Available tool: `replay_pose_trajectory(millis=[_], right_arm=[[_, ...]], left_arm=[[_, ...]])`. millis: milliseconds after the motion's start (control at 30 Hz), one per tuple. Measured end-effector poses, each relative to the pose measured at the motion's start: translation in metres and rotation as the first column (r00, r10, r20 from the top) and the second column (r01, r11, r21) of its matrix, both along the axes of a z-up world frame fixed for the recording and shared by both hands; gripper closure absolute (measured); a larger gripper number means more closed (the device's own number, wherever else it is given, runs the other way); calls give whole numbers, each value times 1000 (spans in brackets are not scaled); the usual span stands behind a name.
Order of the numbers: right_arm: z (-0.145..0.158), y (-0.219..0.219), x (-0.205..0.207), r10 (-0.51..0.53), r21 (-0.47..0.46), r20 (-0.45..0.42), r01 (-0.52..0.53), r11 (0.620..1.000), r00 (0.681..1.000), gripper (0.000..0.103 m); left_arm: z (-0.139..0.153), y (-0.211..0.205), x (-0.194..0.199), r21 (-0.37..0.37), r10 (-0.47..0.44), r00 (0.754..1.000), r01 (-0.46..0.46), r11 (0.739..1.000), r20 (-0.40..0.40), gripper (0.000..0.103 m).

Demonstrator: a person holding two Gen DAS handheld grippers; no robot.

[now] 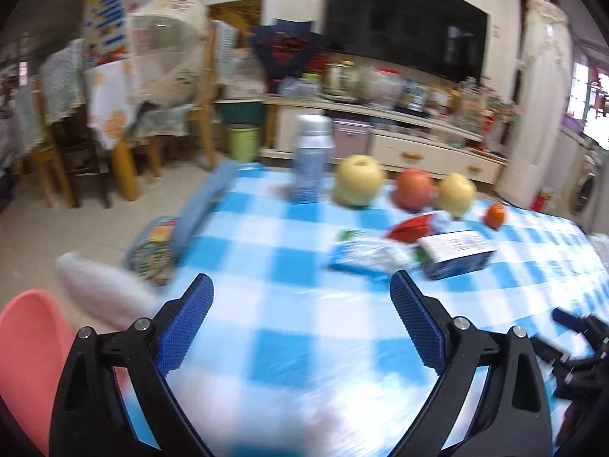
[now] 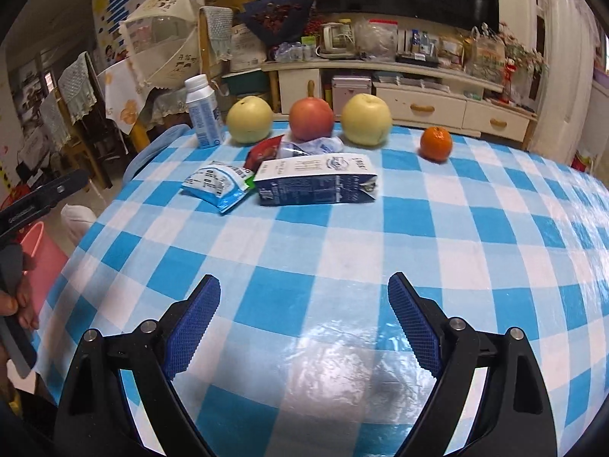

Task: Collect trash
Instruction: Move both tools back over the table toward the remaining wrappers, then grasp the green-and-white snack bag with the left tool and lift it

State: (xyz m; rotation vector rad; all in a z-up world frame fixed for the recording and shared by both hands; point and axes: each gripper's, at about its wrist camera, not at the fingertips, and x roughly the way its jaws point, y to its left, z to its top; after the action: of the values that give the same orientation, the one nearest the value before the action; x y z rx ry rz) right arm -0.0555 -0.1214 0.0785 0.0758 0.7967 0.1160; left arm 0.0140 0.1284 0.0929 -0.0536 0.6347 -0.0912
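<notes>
Nothing is judged to have been collected yet. All the trash is seen lying on the checked tablecloth [image 2: 475, 236], and neither gripper is loaded. The right gripper [image 2: 304, 327] is held with its jaws spread wide and nothing between them, over the near part of the cloth and well short of the litter. The left gripper [image 1: 300, 323] is likewise held released and empty, although its view is smeared by motion.

The milk carton [image 2: 316, 184], lying on its side, is taken as the landmark. Just to its left a crumpled blue-and-white pouch [image 2: 217, 186] is found, with a scrap of green showing at its edge. Behind the carton, touching or nearly touching it, a red wrapper [image 2: 264, 150] and a crumpled clear-and-blue wrapper [image 2: 312, 146] are seen. Four pieces of trash are thus counted, all bunched together around the carton.

Beyond the carton a row of fruit is set: two yellow pears [image 2: 249, 122] and one red apple [image 2: 311, 119] between them, with one small orange [image 2: 436, 144] farther to the right. At the far left of that row one upright bottle [image 2: 203, 114] is standing; whether it is empty cannot be told.

A pink bin [image 1: 28, 361] is glimpsed on the floor, left of the table and well apart from the carton; it is judged the likely receptacle. All four pieces are still to be picked up and carried there.
</notes>
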Motion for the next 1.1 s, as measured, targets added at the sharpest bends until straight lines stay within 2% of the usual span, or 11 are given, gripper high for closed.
replay_pose_trajectory(millis=[100,167,233,333,433,567,667,733,800,900,1100], right_arm=[[1,-13,-2,-11,12,-7,11,1000,1000,14],[3,-23,-3,-26,21,-8,26,999,1000,14],[4,-34,-4,-48,23,-5,48,999,999,14],[4,-50,-3,-80,42,-13,80,996,997,14],[2,-65,-2,-110,62,-31,112,992,993,14],[4,-76,-3,-120,77,-34,123,989,992,14],[4,-78,-3,-113,79,-31,115,990,993,14],[4,-79,-3,-111,74,-32,113,991,993,14],[3,-81,-2,-111,75,-39,113,991,993,14],[2,-85,-1,-118,86,-50,122,989,992,14],[2,-95,-4,-152,100,-54,156,983,987,14]], left_arm=[[0,-41,33,-56,-69,998,68,996,-16,11],[1,-69,59,-115,-104,994,100,988,-35,19],[-2,-99,86,-138,-121,990,110,984,-72,26],[-13,-142,125,-88,-103,987,92,992,-126,36],[-26,-163,157,-79,-68,981,54,995,-181,42],[-44,-169,188,-86,7,968,-29,996,-250,44],[-58,-173,208,-45,57,957,-73,996,-285,48],[-65,-174,214,-29,73,947,-86,996,-312,50],[-73,-175,218,-13,66,935,-75,997,-347,56],[-75,-181,213,12,36,938,-34,999,-344,57],[-76,-195,183,17,-63,936,73,997,-347,58]])
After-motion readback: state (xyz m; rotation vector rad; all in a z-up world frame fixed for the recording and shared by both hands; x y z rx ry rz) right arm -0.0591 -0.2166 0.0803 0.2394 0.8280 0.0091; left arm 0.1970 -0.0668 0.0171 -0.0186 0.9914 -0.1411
